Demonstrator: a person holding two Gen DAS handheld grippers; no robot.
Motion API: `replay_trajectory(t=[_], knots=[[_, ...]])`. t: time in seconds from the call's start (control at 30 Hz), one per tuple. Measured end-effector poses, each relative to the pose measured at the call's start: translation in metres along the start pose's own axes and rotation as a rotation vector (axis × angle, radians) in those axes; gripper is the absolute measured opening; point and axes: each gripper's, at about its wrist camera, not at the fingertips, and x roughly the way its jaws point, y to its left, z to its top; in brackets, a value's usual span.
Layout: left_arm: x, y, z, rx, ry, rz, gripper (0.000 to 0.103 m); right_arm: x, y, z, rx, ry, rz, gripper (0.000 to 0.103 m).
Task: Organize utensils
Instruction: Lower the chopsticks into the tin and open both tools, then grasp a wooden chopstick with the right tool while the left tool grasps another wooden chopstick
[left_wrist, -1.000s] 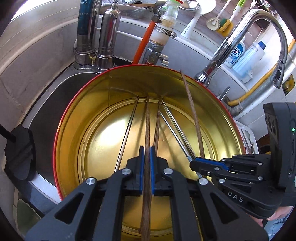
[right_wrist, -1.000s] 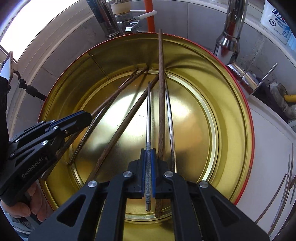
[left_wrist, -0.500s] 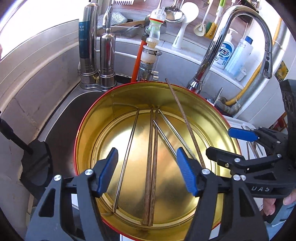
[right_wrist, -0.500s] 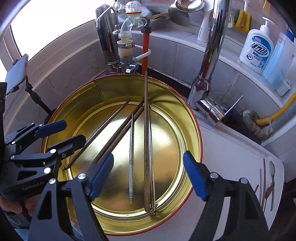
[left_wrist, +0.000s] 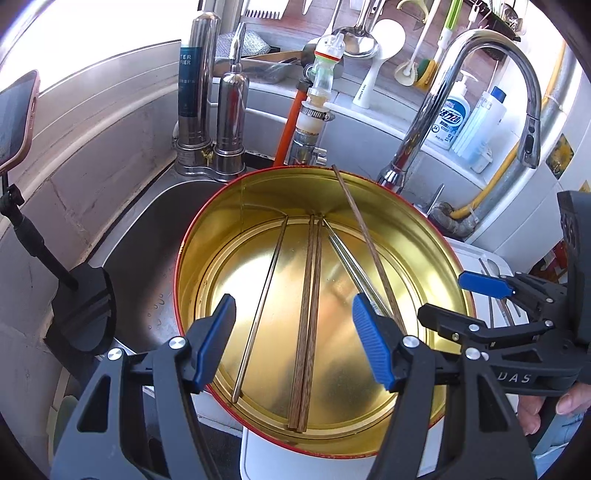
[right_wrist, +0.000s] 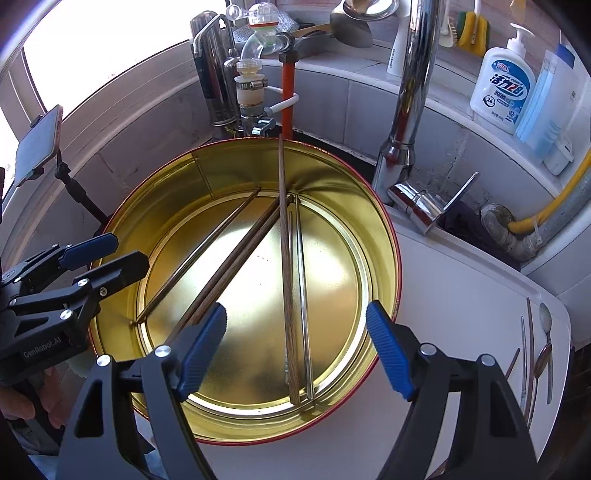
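Sink (left_wrist: 147, 236): brushed steel basin, dull grey, a few water drops near the tin; it lies left of and partly under the tin.
Board (right_wrist: 461, 295): white, smooth, rounded corners; it carries the right part of the tin and a few loose utensils (right_wrist: 532, 354) along its far right edge.
Tin (left_wrist: 424, 236): round, shallow, straight wall; red outside, polished gold inside with a stamped ring around the floor. It straddles the sink edge and the board.
Tap (left_wrist: 480, 48): tall chrome gooseneck, mirror finish, behind the tin to the right.
Left gripper (left_wrist: 295, 343): black frame, blue ribbed pads (left_wrist: 369, 347); spread wide, holding nothing, above the near rim of the tin.
Right gripper (right_wrist: 295, 350): same build; spread wide, holding nothing, above the near rim. In the left view its pads also stand apart (left_wrist: 476, 299).
Wooden pair (left_wrist: 306, 325): two dark brown chopsticks, grained, side by side and touching, flat on the tin floor near its middle.
Leaning chopstick (right_wrist: 284, 258): dark wood, one end on the far rim, the other on the floor.
Metal chopsticks (right_wrist: 301, 295): thin, bright steel, just beside the leaning chopstick on the floor.
Single stick (left_wrist: 262, 306): slim, metallic brown, flat on the floor, apart to the left of the wooden pair.
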Motion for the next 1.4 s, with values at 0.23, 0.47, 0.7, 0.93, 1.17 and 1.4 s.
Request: replay_trajectory(t=[0.23,0.47,0.7,0.93,1.17,1.4], knots=[[-0.007,-0.007,-0.003,-0.003,-0.010,0.015,0.068,-0.016,-0.010,-0.012,0.022,-0.037,0.019,0.079],[-0.028,-0.018,-0.003,-0.058,-0.088,-0.003,0.073,-0.054,-0.043,-0.029,0.097,-0.140,0.051,0.084],[-0.034,-0.063,-0.010,-0.061,-0.113,-0.061,0.078,-0.075,-0.097,-0.063,0.177,-0.181,0.021,0.092],[-0.020,-0.134,-0.019,-0.005,-0.074,-0.125,0.079,-0.091,-0.181,-0.118,0.322,-0.174,-0.031,0.092],[0.001,-0.194,-0.026,0.080,-0.012,-0.141,0.079,-0.108,-0.248,-0.160,0.455,-0.164,-0.082,0.092],[0.034,-0.241,-0.041,0.212,0.099,-0.136,0.079,-0.110,-0.273,-0.175,0.447,-0.155,-0.073,0.092]])
